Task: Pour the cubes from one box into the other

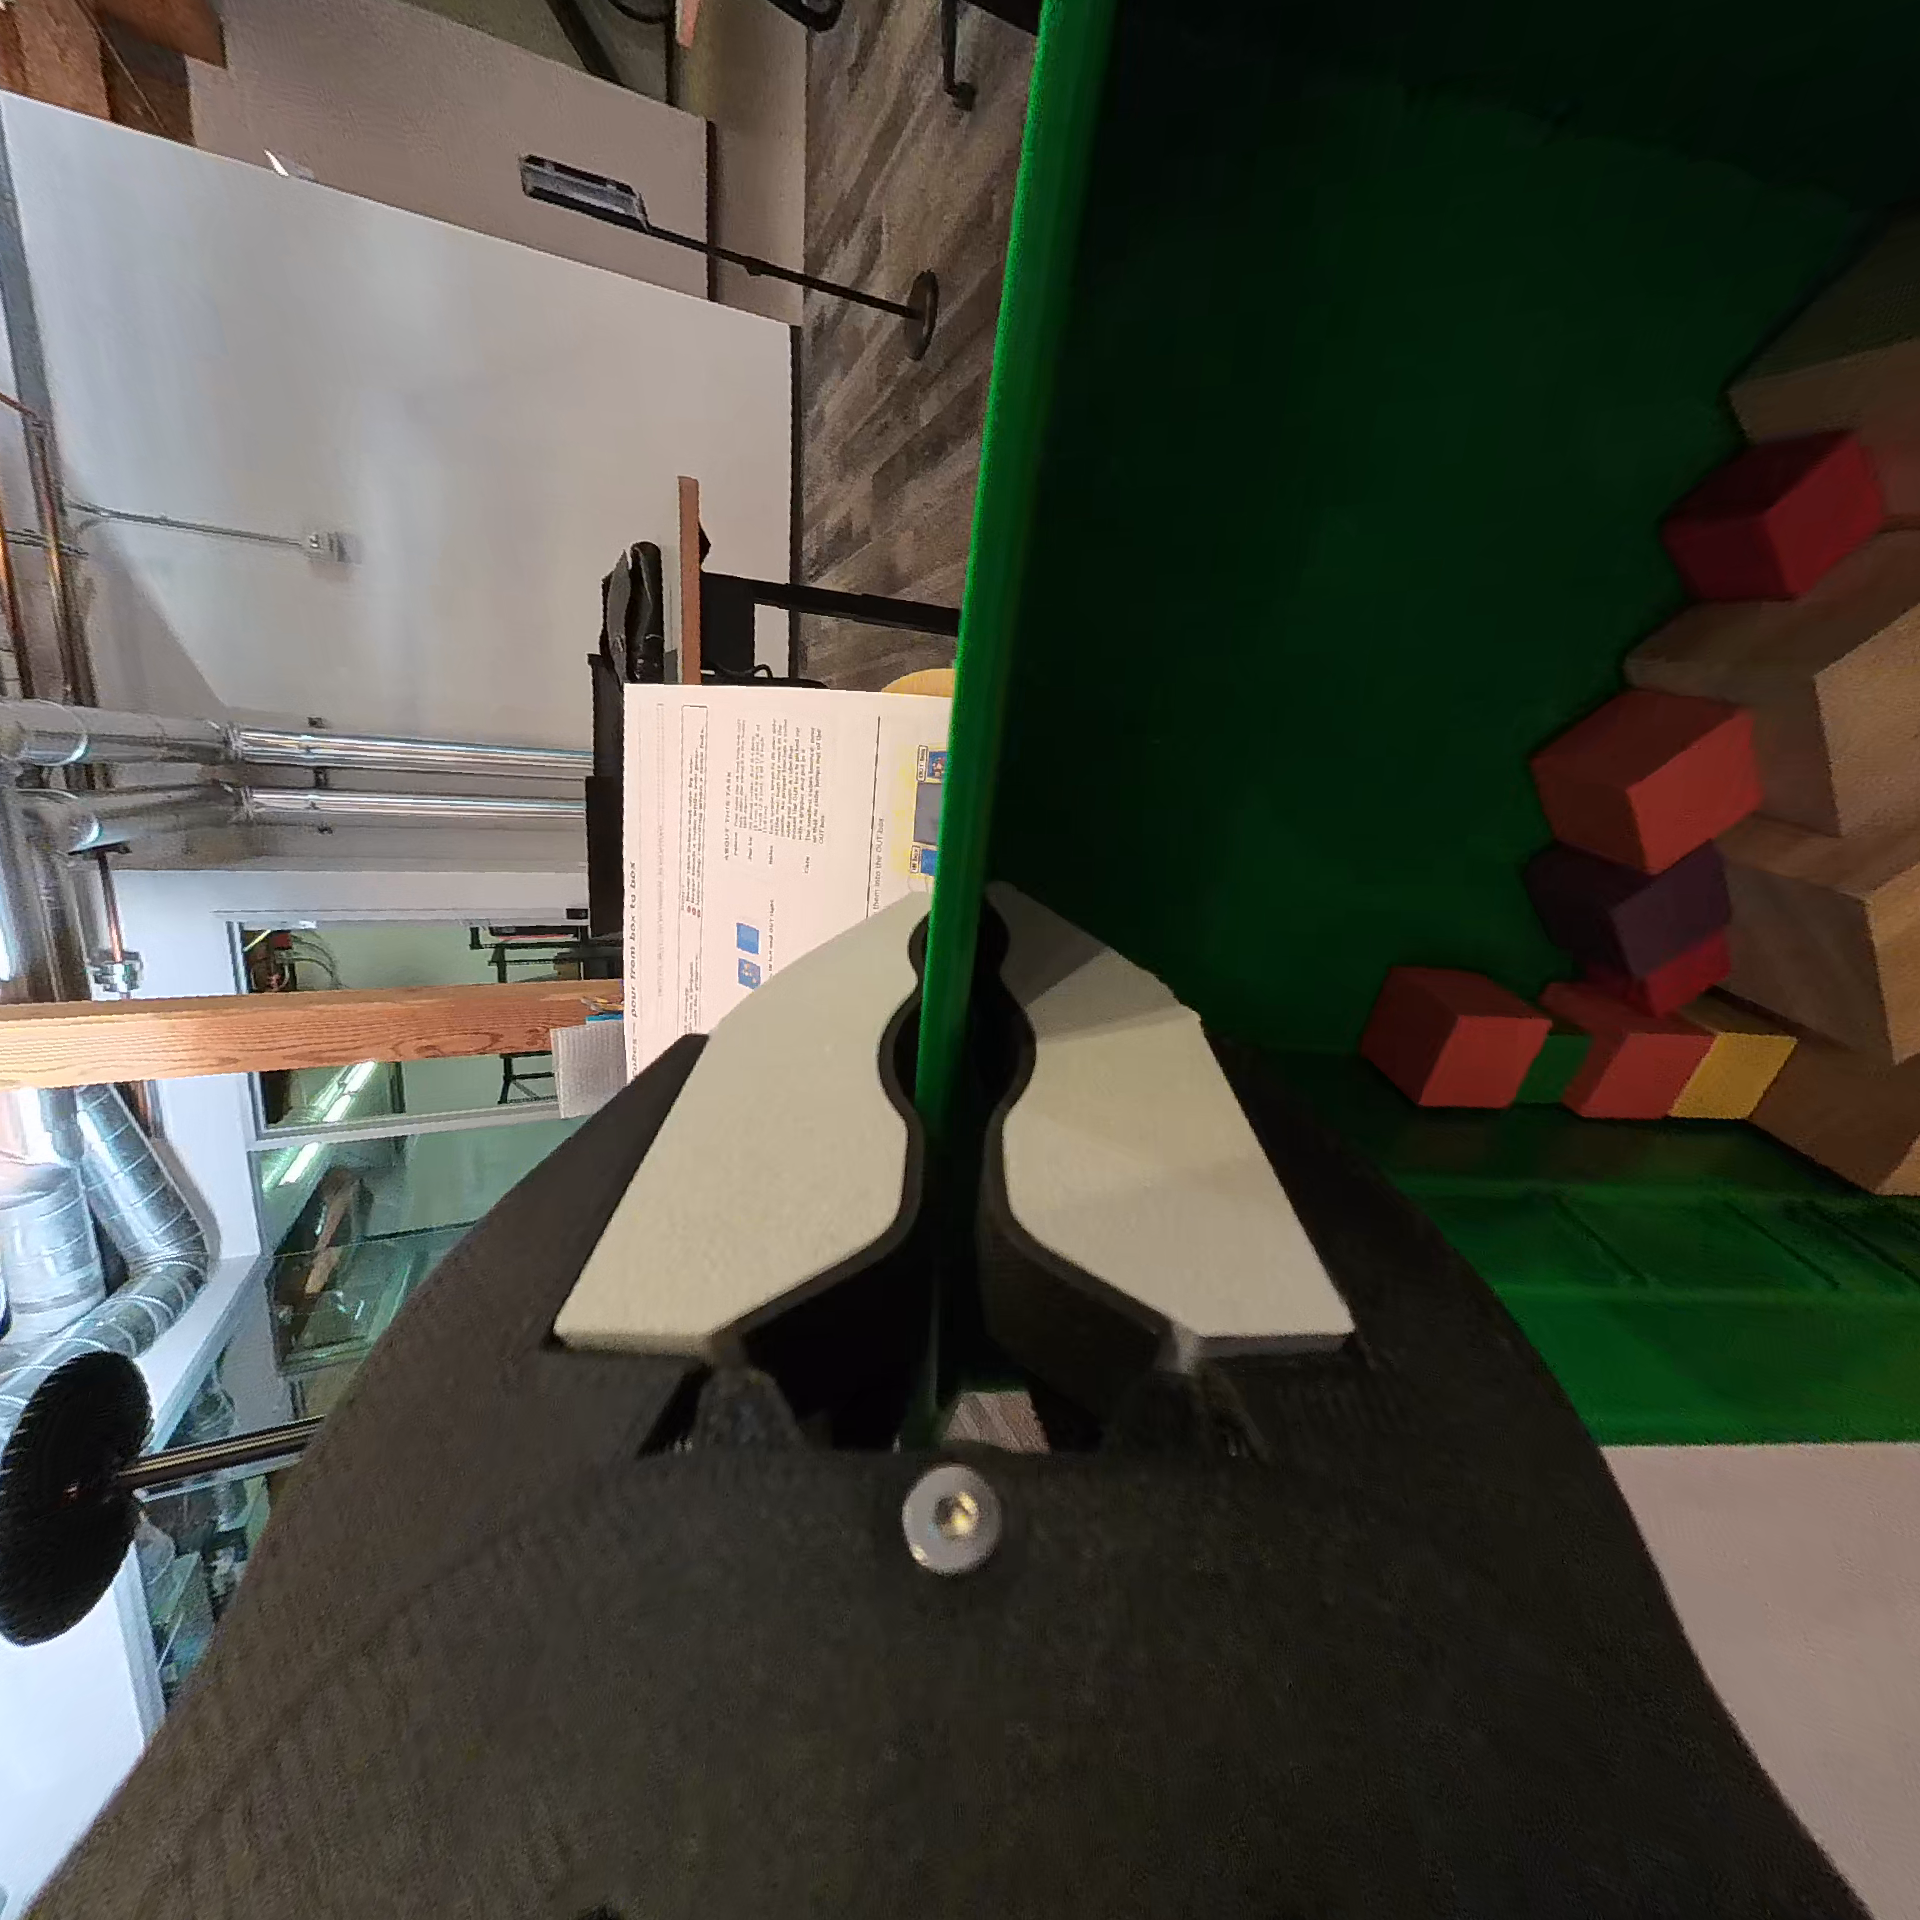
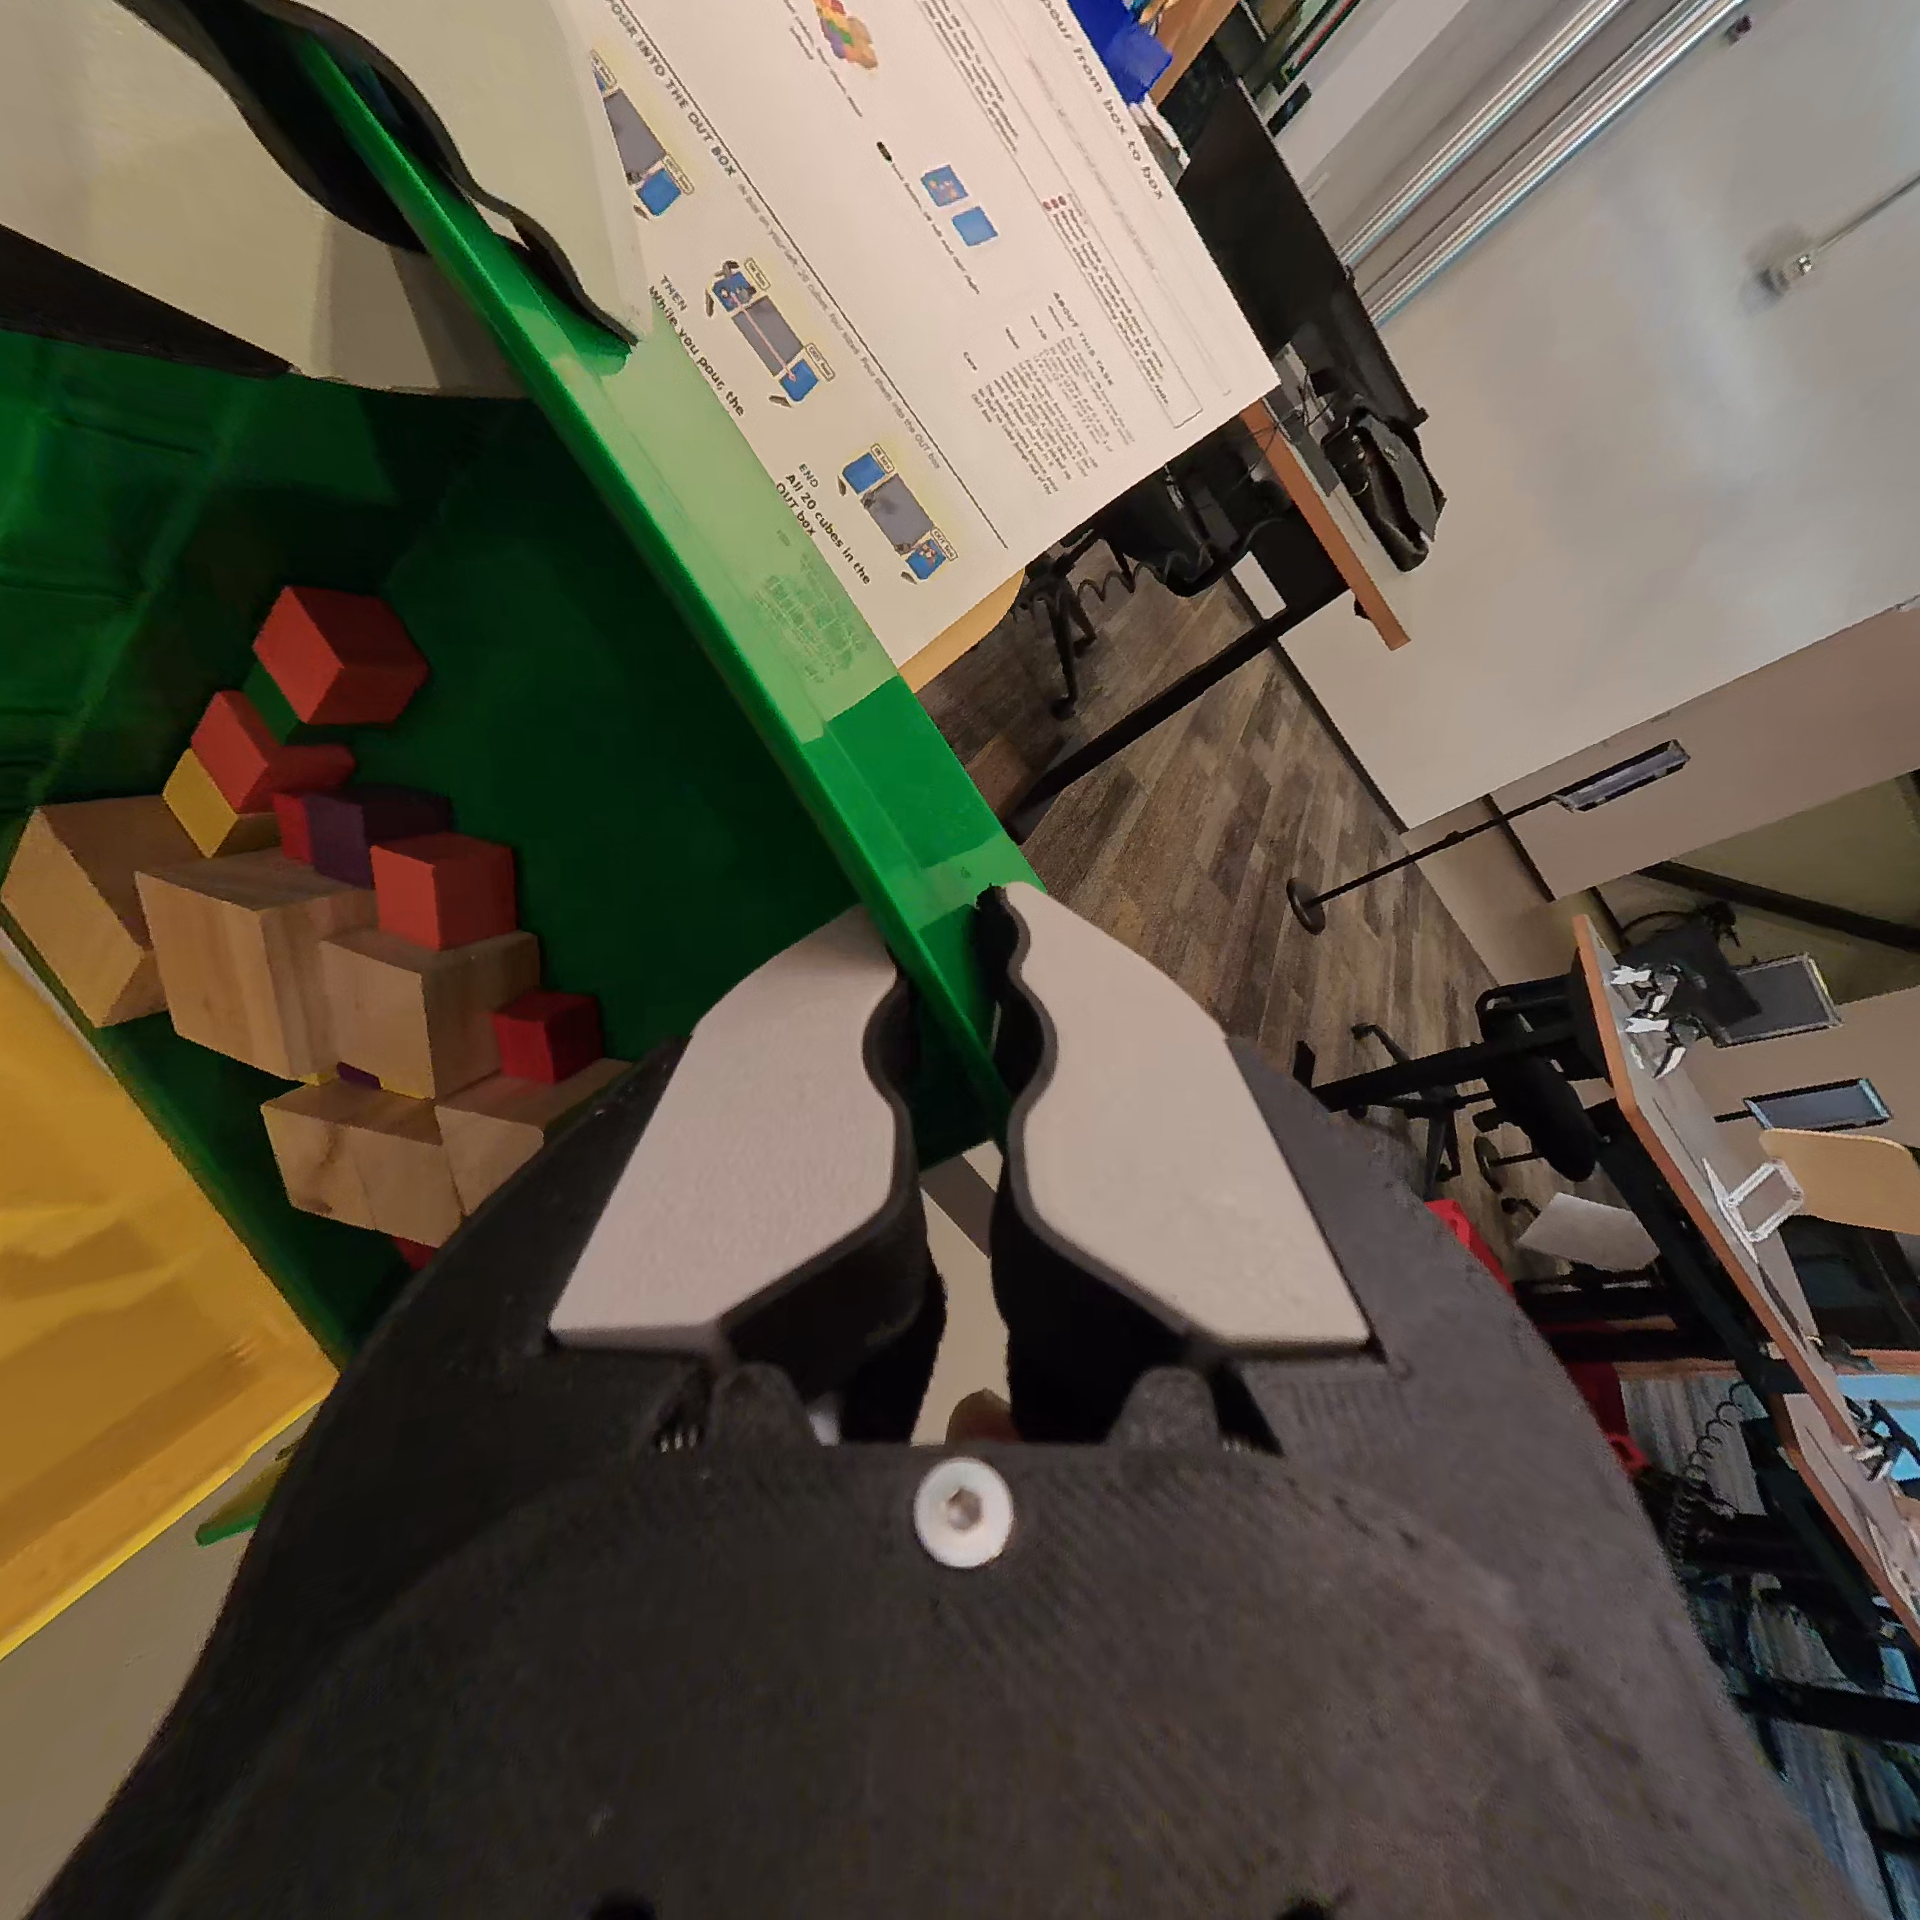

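The glossy green plastic box fills most of both wrist views, tipped steeply onto its side, with one thin wall running edge-on straight through each claw. Beside it in the right wrist view lies the yellow plastic box, its wall meeting the green box's lower edge at the left of the frame. Behind the green wall stands a large white printed instruction sheet, upright on the table edge.

The left gripper is pinched narrowly on the green box's wall, one pale grey finger on the outer face and the other on the inner face. The right gripper is clamped in the same way on the same long rim, nearer the box's corner; the left gripper shows farther along that rim at the top of the right wrist view.

Inside the green box, the cubes have slid into a heap against the low side, well apart from both claws: big plain wooden cubes underneath, small red painted cubes on and around them, one small purple cube and one small yellow cube.
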`<state>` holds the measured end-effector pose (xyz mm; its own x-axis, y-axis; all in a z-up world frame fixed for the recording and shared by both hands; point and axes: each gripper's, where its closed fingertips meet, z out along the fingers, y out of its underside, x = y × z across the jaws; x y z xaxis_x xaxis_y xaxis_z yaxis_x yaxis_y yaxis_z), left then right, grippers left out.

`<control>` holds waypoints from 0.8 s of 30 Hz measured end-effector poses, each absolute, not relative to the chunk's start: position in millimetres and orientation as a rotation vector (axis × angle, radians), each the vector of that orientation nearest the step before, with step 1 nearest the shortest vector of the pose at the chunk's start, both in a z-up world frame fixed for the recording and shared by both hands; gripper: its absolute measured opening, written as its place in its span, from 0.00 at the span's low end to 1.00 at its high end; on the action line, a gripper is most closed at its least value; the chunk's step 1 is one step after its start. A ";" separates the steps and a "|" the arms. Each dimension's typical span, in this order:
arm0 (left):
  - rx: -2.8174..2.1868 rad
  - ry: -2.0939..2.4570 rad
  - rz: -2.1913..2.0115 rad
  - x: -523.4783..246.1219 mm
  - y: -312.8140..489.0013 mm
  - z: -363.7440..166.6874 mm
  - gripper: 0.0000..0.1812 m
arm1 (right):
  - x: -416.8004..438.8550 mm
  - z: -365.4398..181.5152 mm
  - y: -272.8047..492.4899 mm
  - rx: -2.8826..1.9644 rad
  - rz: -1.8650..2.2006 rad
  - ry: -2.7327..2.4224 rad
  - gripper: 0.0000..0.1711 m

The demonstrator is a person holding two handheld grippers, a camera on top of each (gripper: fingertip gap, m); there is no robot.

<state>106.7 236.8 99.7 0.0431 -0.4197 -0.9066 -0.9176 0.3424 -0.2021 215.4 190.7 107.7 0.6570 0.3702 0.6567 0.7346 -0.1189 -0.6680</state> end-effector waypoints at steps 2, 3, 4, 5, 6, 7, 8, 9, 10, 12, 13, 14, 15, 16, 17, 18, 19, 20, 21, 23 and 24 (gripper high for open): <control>-1.240 1.552 0.602 105.9 234.4 99.8 0.02 | 214.6 108.0 188.4 -1.718 -0.412 -0.905 0.03; -1.234 1.546 0.604 105.4 233.2 100.1 0.02 | 214.1 108.4 187.1 -1.713 -0.417 -0.907 0.03; -1.228 1.538 0.606 105.0 232.1 100.4 0.02 | 213.5 108.9 185.8 -1.706 -0.424 -0.908 0.03; -1.227 1.533 0.606 104.5 230.9 100.4 0.02 | 213.2 108.9 184.8 -1.700 -0.432 -0.909 0.03; -1.225 1.530 0.607 104.1 229.8 100.0 0.02 | 212.9 108.7 183.8 -1.695 -0.440 -0.910 0.03; -1.216 1.528 0.613 104.1 229.0 99.6 0.02 | 212.8 108.1 182.9 -1.691 -0.445 -0.910 0.03; -1.211 1.526 0.614 104.1 228.5 99.1 0.02 | 212.6 107.5 182.1 -1.687 -0.447 -0.911 0.03; -1.210 1.524 0.614 104.1 228.0 98.7 0.02 | 212.6 106.7 181.5 -1.684 -0.449 -0.910 0.03; -1.204 1.523 0.619 104.0 227.4 98.9 0.02 | 212.5 106.5 180.8 -1.681 -0.452 -0.908 0.03; -1.194 1.517 0.624 104.0 226.2 100.3 0.02 | 212.2 107.4 179.1 -1.673 -0.457 -0.902 0.03; -1.188 1.513 0.623 103.7 225.4 101.0 0.02 | 211.9 108.4 178.0 -1.667 -0.463 -0.901 0.03; -1.185 1.509 0.624 103.6 224.6 101.7 0.02 | 211.7 109.4 176.9 -1.661 -0.471 -0.900 0.03; -1.182 1.504 0.623 103.3 223.6 102.6 0.02 | 211.2 110.6 175.8 -1.656 -0.477 -0.900 0.03; -1.180 1.500 0.622 103.0 222.5 103.4 0.02 | 210.7 111.7 174.7 -1.653 -0.477 -0.899 0.03; -1.179 1.496 0.620 102.5 221.2 104.2 0.02 | 210.2 112.8 173.3 -1.650 -0.477 -0.898 0.03; -1.174 1.493 0.622 101.8 219.7 105.3 0.02 | 209.3 113.9 171.6 -1.645 -0.479 -0.897 0.03; -1.174 1.491 0.620 101.0 217.8 106.1 0.02 | 208.4 114.6 169.6 -1.639 -0.484 -0.898 0.03; -1.172 1.489 0.619 100.3 216.0 106.7 0.02 | 207.6 114.9 167.7 -1.633 -0.491 -0.901 0.03; -1.164 1.487 0.625 99.8 214.3 107.4 0.02 | 207.1 115.0 165.9 -1.628 -0.496 -0.902 0.03; -1.159 1.484 0.634 98.7 211.2 107.7 0.02 | 206.2 114.5 162.9 -1.623 -0.495 -0.897 0.03; -1.157 1.483 0.637 98.3 209.8 107.7 0.02 | 205.9 114.4 161.6 -1.620 -0.494 -0.894 0.03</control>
